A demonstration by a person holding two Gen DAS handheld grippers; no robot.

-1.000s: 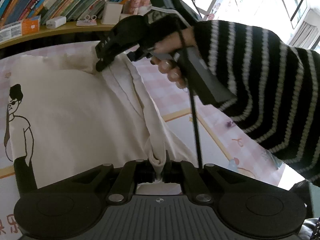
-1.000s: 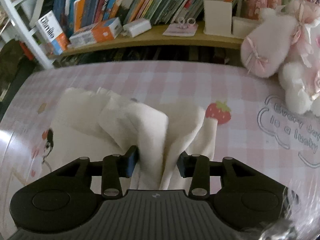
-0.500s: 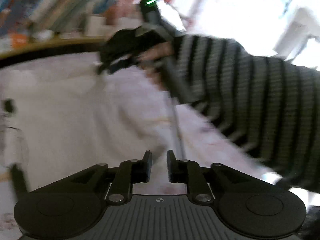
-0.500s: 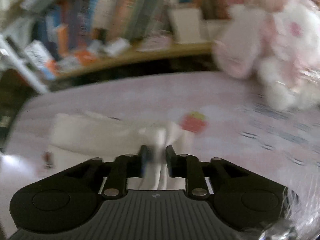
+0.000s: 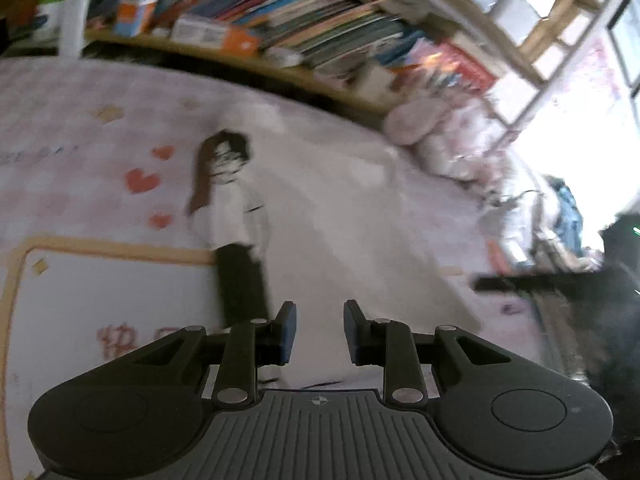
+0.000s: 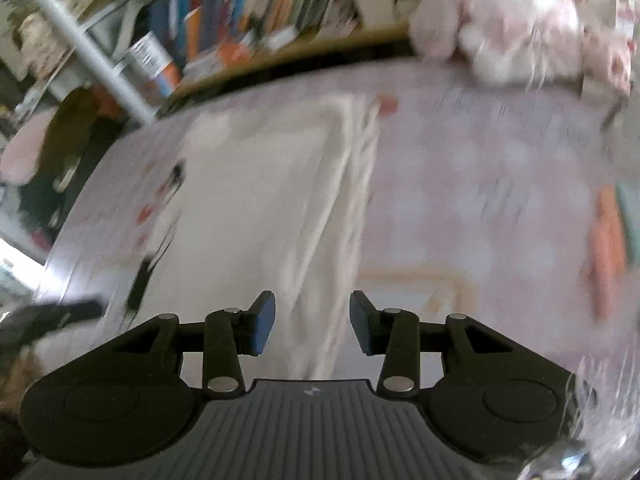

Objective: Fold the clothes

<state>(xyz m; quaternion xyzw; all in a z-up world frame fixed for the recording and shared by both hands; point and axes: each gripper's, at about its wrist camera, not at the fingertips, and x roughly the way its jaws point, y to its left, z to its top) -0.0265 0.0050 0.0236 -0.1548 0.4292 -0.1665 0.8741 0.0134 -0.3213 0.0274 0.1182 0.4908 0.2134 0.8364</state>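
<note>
The cream T-shirt (image 6: pixel 256 208) lies flat on the pink checked worktop (image 6: pixel 500 184), soft cloth with a long doubled fold ridge running from 12 o'clock down toward 6 in the right wrist view. A printed cartoon figure (image 5: pixel 236 216) with black hair and black trousers shows at its 9 o'clock edge. Both views are motion-blurred. The left tool (image 5: pixel 319 332) stands parted, nothing between its blue pads. The right tool (image 6: pixel 312 326) gapes wider, empty above the fold. A bookshelf (image 5: pixel 280 12) and pink plush toy (image 6: pixel 512 28) sit beyond.
</note>
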